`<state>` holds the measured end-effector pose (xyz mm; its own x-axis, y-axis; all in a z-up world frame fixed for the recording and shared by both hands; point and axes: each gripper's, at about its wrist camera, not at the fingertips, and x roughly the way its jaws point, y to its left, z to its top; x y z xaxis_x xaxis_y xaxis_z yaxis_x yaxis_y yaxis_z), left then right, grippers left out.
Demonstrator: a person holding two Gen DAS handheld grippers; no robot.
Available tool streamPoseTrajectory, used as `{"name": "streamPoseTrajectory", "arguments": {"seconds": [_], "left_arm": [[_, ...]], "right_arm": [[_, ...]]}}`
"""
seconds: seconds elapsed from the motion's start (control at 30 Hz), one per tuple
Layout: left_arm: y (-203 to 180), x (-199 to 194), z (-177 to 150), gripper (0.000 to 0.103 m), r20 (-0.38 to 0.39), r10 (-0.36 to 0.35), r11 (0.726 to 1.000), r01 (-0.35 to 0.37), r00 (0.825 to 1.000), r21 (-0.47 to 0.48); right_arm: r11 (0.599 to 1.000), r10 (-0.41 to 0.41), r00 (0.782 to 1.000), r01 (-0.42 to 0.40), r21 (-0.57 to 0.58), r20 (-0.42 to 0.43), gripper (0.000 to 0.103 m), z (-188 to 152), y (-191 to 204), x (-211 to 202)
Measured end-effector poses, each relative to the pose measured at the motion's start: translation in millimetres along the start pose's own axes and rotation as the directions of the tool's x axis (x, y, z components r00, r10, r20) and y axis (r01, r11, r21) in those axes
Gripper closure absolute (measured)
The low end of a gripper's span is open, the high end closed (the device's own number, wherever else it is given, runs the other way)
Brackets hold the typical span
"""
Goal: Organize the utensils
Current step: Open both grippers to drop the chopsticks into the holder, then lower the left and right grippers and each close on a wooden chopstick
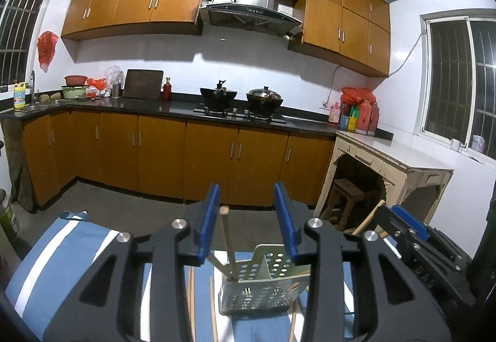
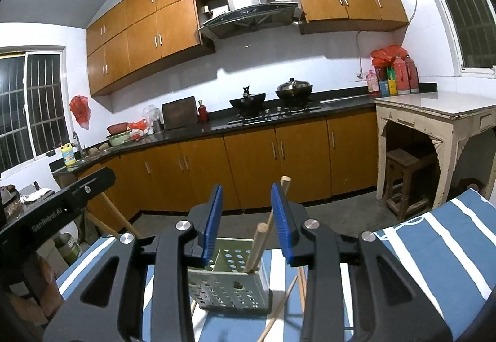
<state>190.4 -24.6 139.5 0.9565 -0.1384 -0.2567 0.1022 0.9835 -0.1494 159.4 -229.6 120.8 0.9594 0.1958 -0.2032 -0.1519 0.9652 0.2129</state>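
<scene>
Two grippers, left (image 1: 248, 224) and right (image 2: 249, 225), are hovering with fingers wide over the holder (image 2: 229, 283); loose chopsticks (image 2: 279, 311) will need centred, level pinches.

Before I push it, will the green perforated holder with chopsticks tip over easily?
Probably yes. The holder looks like thin perforated plastic, so likely light. The chopsticks lean out high above its rim, raising the weight. The striped cloth beneath may drag or bunch.

1. Cloth (image 2: 449, 252): blue with white stripes.
2. Utensil holder (image 2: 228, 289): pale grey-green, dotted with round holes.
3. Chopsticks (image 2: 259, 247): light tan wood.
4. Jaws: blue pads on black frames.
5. Cabinets (image 1: 210, 153): orange-brown.
</scene>
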Motion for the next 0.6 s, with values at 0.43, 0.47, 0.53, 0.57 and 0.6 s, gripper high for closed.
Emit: {"name": "streamPoseTrajectory", "arguments": {"seconds": [0.43,0.47,0.53,0.57,0.6], "left_arm": [[9.4,-69.7,-20.6,0.057,0.021,0.032,0.999,-0.033,0.999,0.028],[11.0,-73.7,-26.5,0.057,0.014,0.04,0.999,-0.04,0.999,0.035],[14.5,-78.6,-38.8,0.057,-0.005,0.057,0.997,-0.057,0.998,0.047],[17.0,-79.6,-45.9,0.056,-0.017,0.07,0.996,-0.069,0.997,0.052],[20.6,-79.1,-55.9,0.055,-0.037,0.088,0.995,-0.086,0.995,0.06]], "right_arm": [[0.996,-0.084,0.993,0.084,-0.007,-0.081,0.065,-35.7,-29.7,-36.2],[0.995,-0.097,0.99,0.098,-0.005,-0.106,0.065,-44.7,-34.7,-35.3],[0.992,-0.122,0.981,0.123,0.003,-0.149,0.065,-61.0,-44.6,-32.8],[0.99,-0.135,0.975,0.139,0.011,-0.177,0.065,-70.7,-50.1,-30.5],[0.989,-0.142,0.97,0.148,0.017,-0.196,0.065,-76.8,-54.0,-29.8]]}}
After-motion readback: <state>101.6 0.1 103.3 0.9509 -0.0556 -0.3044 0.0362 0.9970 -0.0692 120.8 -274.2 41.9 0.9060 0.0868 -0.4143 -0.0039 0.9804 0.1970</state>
